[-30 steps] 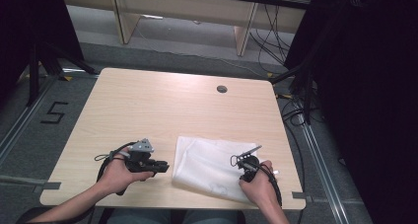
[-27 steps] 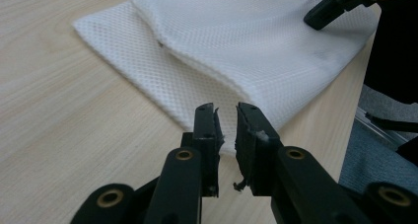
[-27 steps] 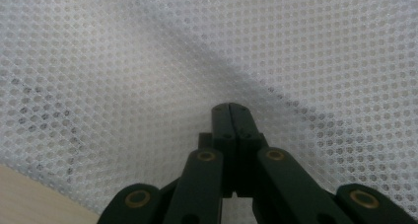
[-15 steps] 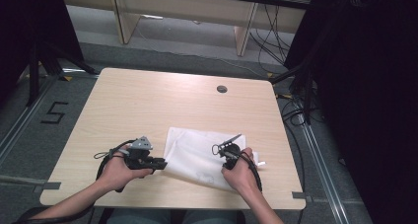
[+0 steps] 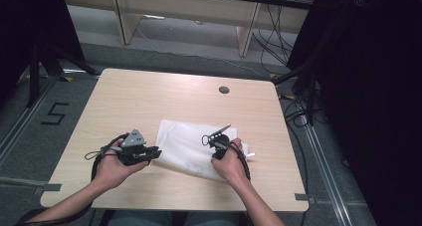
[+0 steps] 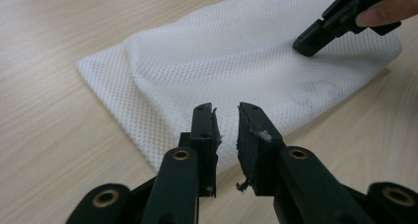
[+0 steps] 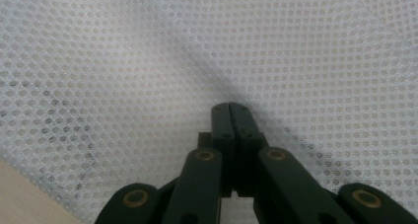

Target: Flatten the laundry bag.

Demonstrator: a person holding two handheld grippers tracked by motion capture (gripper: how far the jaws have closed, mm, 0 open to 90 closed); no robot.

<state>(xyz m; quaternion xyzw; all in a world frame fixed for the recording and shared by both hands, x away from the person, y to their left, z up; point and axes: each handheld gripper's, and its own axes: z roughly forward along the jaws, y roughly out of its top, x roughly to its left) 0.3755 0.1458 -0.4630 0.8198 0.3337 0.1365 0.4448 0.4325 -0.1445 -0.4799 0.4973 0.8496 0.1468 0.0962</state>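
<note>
The white mesh bag (image 5: 194,149) lay flat on the worktop (image 5: 149,101), long axis running left-right. The right tool (image 7: 231,108), jaws fully together and gripping nothing, pressed on it; the left tool (image 6: 226,118), slightly parted after just opening, sat empty at the bag's left edge.

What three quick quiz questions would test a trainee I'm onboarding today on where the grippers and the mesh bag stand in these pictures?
1. True or false: the right gripper has its jaws shut together over the white mesh bag.
2. What lies between the left gripper jaws? A) a fold of mesh B) nothing C) a cable
3. Fill in: the bag lies flat on the wooden ____.

Key: 1 true; 2 B, they stand slightly apart at the bag's near edge; 3 table.
</note>
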